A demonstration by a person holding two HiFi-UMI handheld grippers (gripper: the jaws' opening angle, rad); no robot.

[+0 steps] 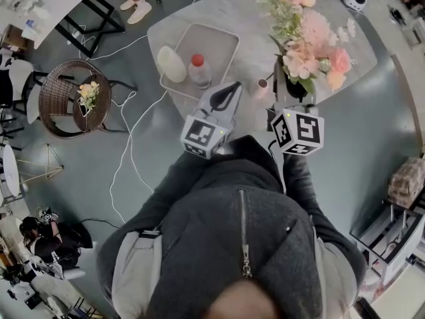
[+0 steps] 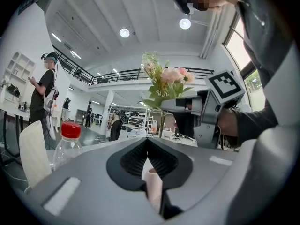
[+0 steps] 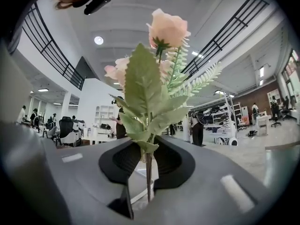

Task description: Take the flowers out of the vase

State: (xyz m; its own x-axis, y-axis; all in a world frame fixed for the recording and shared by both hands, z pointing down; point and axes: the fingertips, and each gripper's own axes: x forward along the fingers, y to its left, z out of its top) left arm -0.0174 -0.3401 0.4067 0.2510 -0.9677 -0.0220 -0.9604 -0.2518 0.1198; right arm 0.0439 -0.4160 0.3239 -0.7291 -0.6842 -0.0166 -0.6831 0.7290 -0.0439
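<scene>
A bunch of pink flowers with green leaves (image 1: 309, 38) hangs over the grey table (image 1: 372, 92), its stems in my right gripper (image 1: 292, 85). In the right gripper view the jaws (image 3: 149, 149) are shut on a thin stem (image 3: 149, 177), and the leaves and a rose (image 3: 166, 29) rise above them. A small pink vase (image 1: 258, 88) stands just left of the flowers, at the tips of my left gripper (image 1: 232, 90). In the left gripper view the vase (image 2: 153, 184) sits between the shut jaws (image 2: 148, 146). To their right, the right gripper (image 2: 197, 109) holds the flowers (image 2: 166, 78) up.
A grey tray (image 1: 222, 38) on the table holds a clear bottle with a red cap (image 1: 198, 70) and a white oval object (image 1: 172, 64). A wicker chair (image 1: 66, 98) and cables (image 1: 126, 151) are on the floor to the left. A person (image 2: 44, 93) stands further off.
</scene>
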